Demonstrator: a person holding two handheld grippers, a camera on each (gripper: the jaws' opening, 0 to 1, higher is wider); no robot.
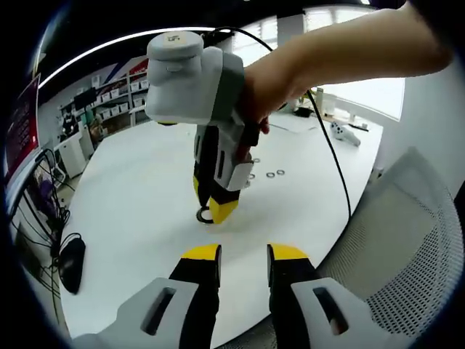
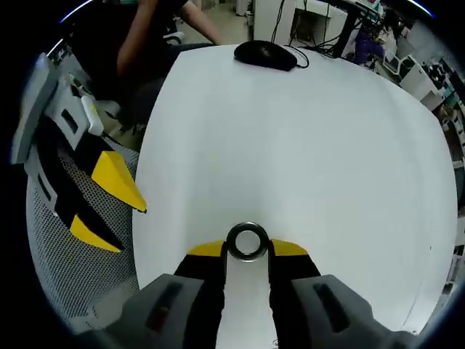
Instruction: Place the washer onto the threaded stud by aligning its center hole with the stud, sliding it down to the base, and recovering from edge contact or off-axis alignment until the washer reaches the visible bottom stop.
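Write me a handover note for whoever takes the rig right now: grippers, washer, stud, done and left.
Right gripper: low over the white table, jaws closed on a washer at its tips.
Left gripper: open, empty, held back at the table edge above a mesh chair.
Spare washers lie loose farther along the table.
I can't make out the threaded stud.
Done: washer picked up. Left: find the stud, centre the hole over it, slide down to the base.
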